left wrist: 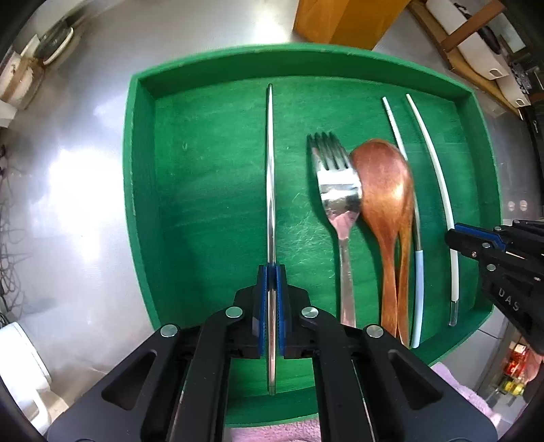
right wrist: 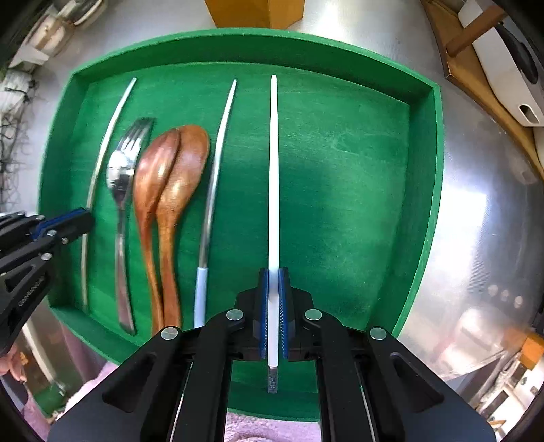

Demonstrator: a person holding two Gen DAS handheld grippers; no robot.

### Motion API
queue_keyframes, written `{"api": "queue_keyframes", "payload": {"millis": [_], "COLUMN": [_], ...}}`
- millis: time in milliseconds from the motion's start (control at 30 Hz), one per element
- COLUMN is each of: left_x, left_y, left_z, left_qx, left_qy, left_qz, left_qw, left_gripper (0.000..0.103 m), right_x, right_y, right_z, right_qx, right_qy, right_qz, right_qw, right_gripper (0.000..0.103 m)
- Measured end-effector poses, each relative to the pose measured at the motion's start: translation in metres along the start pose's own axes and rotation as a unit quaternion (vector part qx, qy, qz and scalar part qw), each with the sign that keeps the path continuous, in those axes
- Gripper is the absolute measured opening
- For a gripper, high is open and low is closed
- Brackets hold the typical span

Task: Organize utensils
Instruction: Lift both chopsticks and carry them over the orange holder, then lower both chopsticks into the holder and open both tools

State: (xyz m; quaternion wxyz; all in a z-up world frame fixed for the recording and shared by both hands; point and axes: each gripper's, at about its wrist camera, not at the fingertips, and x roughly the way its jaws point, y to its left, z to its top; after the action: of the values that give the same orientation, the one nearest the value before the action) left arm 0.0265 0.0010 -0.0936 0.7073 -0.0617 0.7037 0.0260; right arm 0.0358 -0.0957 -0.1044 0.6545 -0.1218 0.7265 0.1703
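A green tray (left wrist: 204,170) (right wrist: 340,187) lies on a steel counter. My left gripper (left wrist: 271,268) (right wrist: 86,216) is shut on a thin silver utensil (left wrist: 270,170) (right wrist: 102,153), seen edge-on, at the tray's left side. My right gripper (right wrist: 273,272) (left wrist: 452,236) is shut on a white chopstick (right wrist: 273,170) (left wrist: 438,170). Between the two lie a metal fork (left wrist: 336,190) (right wrist: 124,170), two wooden spoons (left wrist: 384,183) (right wrist: 170,170) pressed side by side, and a second chopstick with a pale blue handle (left wrist: 420,289) (right wrist: 214,190). All point lengthwise.
A yellow-brown box (left wrist: 343,20) (right wrist: 255,12) stands just beyond the tray's far rim. A pink towel (left wrist: 272,431) (right wrist: 268,428) lies under the near rim. A wooden rack with white items (right wrist: 493,68) is at the far right, jars (left wrist: 51,40) at the far left.
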Motion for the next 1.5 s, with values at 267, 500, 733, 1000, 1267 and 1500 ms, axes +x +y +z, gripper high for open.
{"api": "queue_keyframes", "payload": {"millis": [267,500,733,1000,1267,1500], "left_x": [-0.051,-0.101,-0.132,-0.162,-0.165,-0.131], "left_y": [0.0,0.002,-0.004,-0.009,-0.008,-0.009], "left_z": [-0.004,-0.008,0.0,0.024,0.08,0.125], "left_qx": [-0.007,-0.016,-0.017,-0.028,-0.033,-0.04], "left_qy": [-0.103,-0.253,-0.383,-0.504,-0.534,-0.502], "left_qz": [-0.015,-0.035,-0.042,-0.039,-0.084,-0.128], "left_qw": [0.9945,0.9667,0.9227,0.8621,0.8408,0.8545], "left_gripper": [0.004,0.004,0.004,0.004,0.004,0.004], "right_x": [-0.048,-0.087,-0.111,-0.145,-0.169,-0.151], "right_y": [-0.01,-0.02,-0.025,-0.035,-0.047,-0.051], "right_z": [-0.014,-0.015,-0.004,0.02,0.069,0.107], "right_qx": [0.004,-0.001,-0.003,0.007,0.024,0.02], "right_qy": [-0.092,-0.215,-0.339,-0.448,-0.511,-0.527], "right_qz": [0.04,0.061,0.049,0.068,0.1,0.096], "right_qw": [0.995,0.975,0.94,0.891,0.854,0.844], "right_gripper": [0.006,0.006,0.006,0.006,0.006,0.006]}}
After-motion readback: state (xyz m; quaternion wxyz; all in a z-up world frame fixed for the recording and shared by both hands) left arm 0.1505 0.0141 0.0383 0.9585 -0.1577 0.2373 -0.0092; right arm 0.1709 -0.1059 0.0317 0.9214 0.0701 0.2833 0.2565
